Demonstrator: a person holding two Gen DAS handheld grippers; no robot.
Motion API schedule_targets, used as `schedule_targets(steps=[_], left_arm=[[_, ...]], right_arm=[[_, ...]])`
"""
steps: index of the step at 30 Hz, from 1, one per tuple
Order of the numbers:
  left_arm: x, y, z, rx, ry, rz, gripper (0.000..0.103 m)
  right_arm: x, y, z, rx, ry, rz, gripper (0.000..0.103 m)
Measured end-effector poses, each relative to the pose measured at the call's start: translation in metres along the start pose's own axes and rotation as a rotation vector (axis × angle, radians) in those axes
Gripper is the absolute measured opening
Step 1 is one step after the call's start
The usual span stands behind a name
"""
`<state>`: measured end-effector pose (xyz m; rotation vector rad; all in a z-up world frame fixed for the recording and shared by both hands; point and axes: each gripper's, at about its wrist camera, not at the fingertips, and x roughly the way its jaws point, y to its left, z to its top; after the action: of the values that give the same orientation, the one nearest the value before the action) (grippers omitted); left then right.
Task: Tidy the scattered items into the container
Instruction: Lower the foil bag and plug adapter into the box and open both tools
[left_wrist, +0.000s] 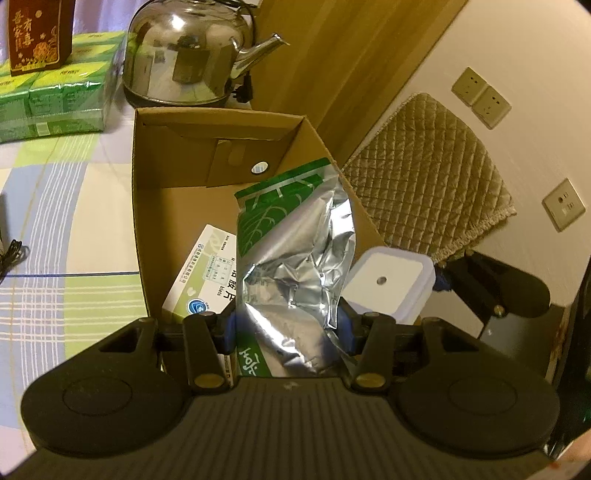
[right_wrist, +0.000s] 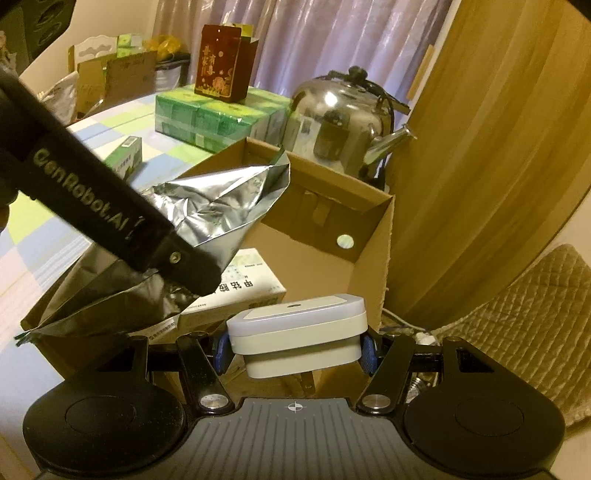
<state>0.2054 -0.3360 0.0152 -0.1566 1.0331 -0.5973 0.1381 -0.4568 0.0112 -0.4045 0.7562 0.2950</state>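
I'm holding the crinkled silver foil pouch with green printed panel (left_wrist: 295, 258) in the left gripper (left_wrist: 288, 328), jaws clamped on its lower half, pouch hanging over the open brown cardboard box (left_wrist: 147, 184) at centre frame of the left wrist view. The right gripper (right_wrist: 295, 349) is pinching the white rounded-square plastic device (right_wrist: 299, 332) by its sides, low centre of the right wrist view, just at the box's near edge. A white-and-green medicine carton (left_wrist: 201, 269) is already lying on the box floor. I'm judging both loads ready to drop. Best move: lower the pouch first toward the bare floor at the back, release, clear the left arm, then bring the white device in beside the carton. One green carton (right_wrist: 123, 157) is sitting out on the checked tablecloth (right_wrist: 44, 266), upper left.
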Motion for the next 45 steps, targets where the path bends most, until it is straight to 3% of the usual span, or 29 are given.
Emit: schedule_targets(steps=[18,33,45], left_arm=[[0.016,0.023,-0.007,-0.04,0.034,0.024,0.046],[-0.026,0.035,-0.013,-0.011,-0.034,-0.009,0.05],[-0.061,0.059,-0.02,0.022,-0.101,0.029,0.058]], right_arm=[[0.012,0.008,-0.004,-0.004,0.023,0.02,0.06],[0.01,0.017,0.003,-0.006,0.022,0.029,0.06],[0.018,0.03,0.008,-0.004,0.029,0.058,0.06]])
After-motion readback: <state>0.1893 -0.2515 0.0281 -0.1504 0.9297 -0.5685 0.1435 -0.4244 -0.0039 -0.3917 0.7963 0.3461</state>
